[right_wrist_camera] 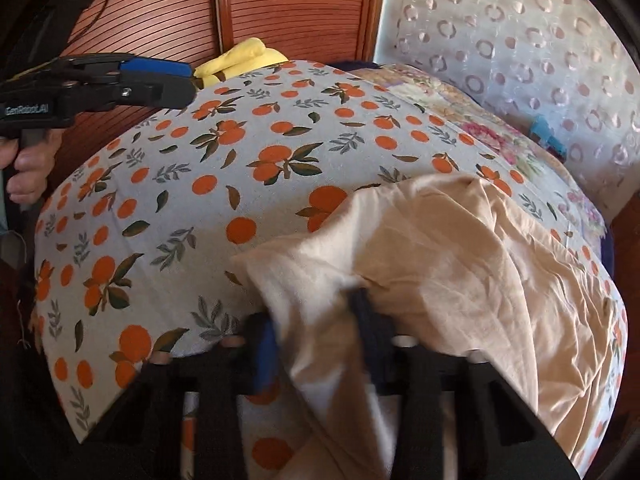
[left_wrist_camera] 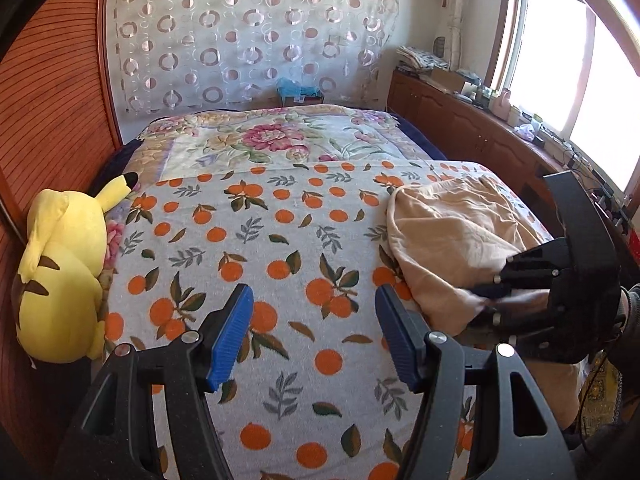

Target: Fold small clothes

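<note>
A crumpled beige garment (left_wrist_camera: 452,232) lies on the right side of the orange-print bedspread (left_wrist_camera: 280,240). In the left wrist view my right gripper (left_wrist_camera: 486,300) comes in from the right and is shut on the garment's near edge. The right wrist view is blurred there, with the beige garment (right_wrist_camera: 460,260) bunched between the fingers of the right gripper (right_wrist_camera: 316,332) and draped over them. My left gripper (left_wrist_camera: 314,292) stands open over bare bedspread to the left of the garment, with nothing between its blue pads (left_wrist_camera: 230,332). A hand holds the left gripper (right_wrist_camera: 188,76) at the far left.
A yellow plush toy (left_wrist_camera: 60,272) lies at the bed's left edge against a wooden slatted panel (left_wrist_camera: 52,100). A floral blanket (left_wrist_camera: 280,140) covers the far half of the bed. A low wooden sideboard (left_wrist_camera: 460,116) with clutter runs under the window on the right.
</note>
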Demonstrator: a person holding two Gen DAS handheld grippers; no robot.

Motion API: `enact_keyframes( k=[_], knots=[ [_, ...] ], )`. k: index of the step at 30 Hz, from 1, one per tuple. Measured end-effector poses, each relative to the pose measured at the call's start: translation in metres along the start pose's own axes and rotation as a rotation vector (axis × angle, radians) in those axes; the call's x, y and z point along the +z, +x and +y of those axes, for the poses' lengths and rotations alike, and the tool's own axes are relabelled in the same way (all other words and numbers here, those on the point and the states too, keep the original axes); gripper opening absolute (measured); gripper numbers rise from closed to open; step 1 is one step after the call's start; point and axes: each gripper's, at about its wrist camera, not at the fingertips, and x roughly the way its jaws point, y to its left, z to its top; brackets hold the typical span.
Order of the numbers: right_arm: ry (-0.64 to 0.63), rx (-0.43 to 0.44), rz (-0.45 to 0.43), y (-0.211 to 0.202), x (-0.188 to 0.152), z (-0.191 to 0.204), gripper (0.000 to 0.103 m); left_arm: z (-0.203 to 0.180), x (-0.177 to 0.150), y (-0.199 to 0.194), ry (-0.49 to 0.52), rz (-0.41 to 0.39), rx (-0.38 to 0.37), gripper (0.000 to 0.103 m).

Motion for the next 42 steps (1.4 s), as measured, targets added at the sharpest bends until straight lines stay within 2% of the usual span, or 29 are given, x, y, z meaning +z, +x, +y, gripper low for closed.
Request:
enact_keyframes(
  k=[3, 6, 9, 13, 17, 19, 21, 23, 24, 25, 26, 28, 30, 33, 35, 37, 40, 42],
  knots=[
    [0.062, 0.044, -0.052, -0.016, 0.002, -0.028, 0.010, -0.007, 0.009, 0.009, 0.010, 0.004, -0.024, 0.064],
    [0.133, 0.012, -0.129, -0.041, 0.004, -0.071, 0.010, -0.020, 0.018, 0.023, 0.037, 0.018, -0.050, 0.064],
    [0.202, -0.070, -0.172, -0.062, 0.000, -0.125, 0.010, -0.039, 0.029, 0.042, 0.068, 0.040, -0.077, 0.064],
    [0.290, -0.159, -0.174, -0.070, -0.012, -0.194, 0.010, -0.068, 0.043, 0.068, 0.113, 0.069, -0.115, 0.064],
    [0.383, -0.186, -0.132, -0.058, -0.026, -0.244, 0.010, -0.097, 0.054, 0.096, 0.156, 0.104, -0.153, 0.064],
    [0.427, -0.168, -0.104, -0.041, -0.027, -0.261, 0.010, -0.109, 0.056, 0.105, 0.171, 0.117, -0.161, 0.064],
    [0.441, -0.183, -0.071, -0.027, -0.027, -0.270, 0.010, -0.120, 0.058, 0.114, 0.181, 0.127, -0.174, 0.064],
    [0.458, -0.209, -0.061, -0.017, -0.027, -0.275, 0.028, -0.128, 0.061, 0.121, 0.186, 0.135, -0.181, 0.064],
    [0.464, -0.242, -0.058, -0.016, -0.024, -0.277, 0.034, -0.131, 0.063, 0.125, 0.188, 0.138, -0.182, 0.064],
    [0.466, -0.287, -0.060, -0.015, -0.024, -0.279, 0.047, -0.133, 0.065, 0.129, 0.189, 0.143, -0.179, 0.064],
    [0.467, -0.319, -0.066, -0.022, -0.026, -0.278, 0.055, -0.135, 0.067, 0.134, 0.192, 0.149, -0.174, 0.064],
    [0.472, -0.367, -0.086, -0.028, -0.029, -0.273, 0.057, -0.136, 0.071, 0.141, 0.194, 0.152, -0.164, 0.064],
    [0.466, -0.373, -0.110, -0.031, -0.029, -0.268, 0.057, -0.136, 0.076, 0.149, 0.192, 0.156, -0.147, 0.064],
    [0.459, -0.271, -0.142, -0.027, -0.025, -0.253, 0.057, -0.136, 0.083, 0.161, 0.176, 0.159, -0.130, 0.064],
    [0.450, -0.236, -0.165, -0.024, -0.022, -0.248, 0.057, -0.136, 0.089, 0.171, 0.170, 0.156, -0.120, 0.064],
    [0.428, -0.221, -0.139, -0.013, -0.016, -0.244, 0.057, -0.137, 0.093, 0.182, 0.173, 0.159, -0.091, 0.064],
    [0.394, -0.263, -0.070, 0.009, -0.010, -0.250, 0.057, -0.137, 0.096, 0.191, 0.181, 0.156, -0.063, 0.064],
    [0.392, -0.360, -0.028, 0.016, -0.007, -0.270, 0.057, -0.134, 0.096, 0.194, 0.170, 0.160, -0.048, 0.064]
  ],
)
